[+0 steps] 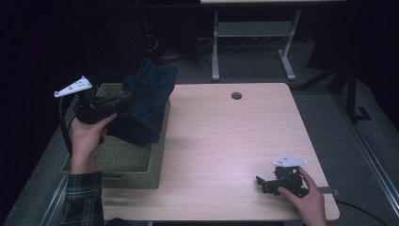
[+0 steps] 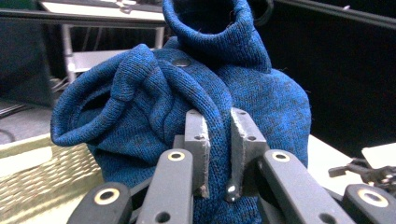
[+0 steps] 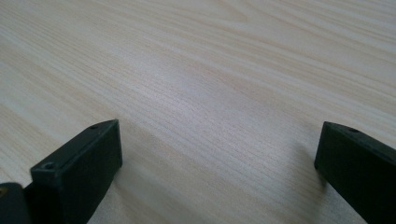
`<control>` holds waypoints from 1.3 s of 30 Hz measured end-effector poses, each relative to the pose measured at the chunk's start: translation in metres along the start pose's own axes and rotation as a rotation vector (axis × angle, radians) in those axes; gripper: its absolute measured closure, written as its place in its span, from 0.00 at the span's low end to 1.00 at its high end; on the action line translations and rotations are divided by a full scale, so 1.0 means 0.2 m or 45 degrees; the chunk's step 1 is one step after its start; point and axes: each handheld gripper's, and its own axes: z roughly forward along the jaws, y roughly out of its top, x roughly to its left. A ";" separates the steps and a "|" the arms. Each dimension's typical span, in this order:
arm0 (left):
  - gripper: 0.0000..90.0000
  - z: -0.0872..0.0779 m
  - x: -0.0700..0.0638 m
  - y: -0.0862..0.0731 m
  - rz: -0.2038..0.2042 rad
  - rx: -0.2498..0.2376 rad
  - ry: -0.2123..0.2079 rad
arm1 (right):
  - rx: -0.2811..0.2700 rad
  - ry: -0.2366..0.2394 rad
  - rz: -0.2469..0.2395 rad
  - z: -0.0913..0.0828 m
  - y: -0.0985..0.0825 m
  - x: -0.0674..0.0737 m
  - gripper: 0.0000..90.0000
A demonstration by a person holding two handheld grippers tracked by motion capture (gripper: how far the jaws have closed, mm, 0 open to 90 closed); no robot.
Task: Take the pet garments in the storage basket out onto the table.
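Worktop (image 1: 226, 141): light wood, rounded corners, a cable hole (image 1: 236, 95) near the far edge, surface bare across the middle and right. Woven basket (image 1: 127, 165): olive-green, rectangular, sits on the left end of the worktop, its near-right corner well in from the near edge. Blue knitted garment (image 1: 148, 101): dark blue, bunched, hanging over the far-right part of the basket, upper part lifted above the rim, lower part draped down against the basket's right wall; whether the bottom of it rests inside the basket, can't tell. In the left gripper view the knit (image 2: 154, 102) bulges up in folds with a rolled collar or cuff at the top and a small dark snap or button just below it. Left gripper (image 1: 123, 100): held up over the basket's far-left area by the left hand (image 1: 87, 136), plaid sleeve at the near-left, pointing right into the garment; jaws clenched on a fold of the knit, fabric pinched between the two grey pads (image 2: 197, 140). Right gripper (image 1: 259, 181): resting low on the worktop at the near-right, right hand (image 1: 306, 200) on it, pointing left; jaws released and spread wide, bare wood between them, well apart from the basket and the garment.
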 end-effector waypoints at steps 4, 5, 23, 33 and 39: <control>0.87 0.04 -0.04 0.02 0.021 -0.003 -0.044 | 0.001 0.000 0.000 0.00 0.00 0.00 0.00; 0.87 0.06 -0.05 0.03 0.029 -0.006 -0.051 | 0.001 -0.001 0.000 0.00 0.00 0.00 0.01; 0.87 0.27 -0.25 0.10 0.091 0.007 -0.223 | 0.001 0.000 0.003 0.00 0.00 0.00 0.01; 0.87 0.43 -0.36 0.10 0.128 0.027 -0.301 | -0.001 -0.002 -0.001 0.00 0.00 0.00 0.00; 0.87 0.53 -0.42 0.08 0.144 0.048 -0.349 | -0.001 -0.001 -0.001 0.00 0.00 0.00 0.00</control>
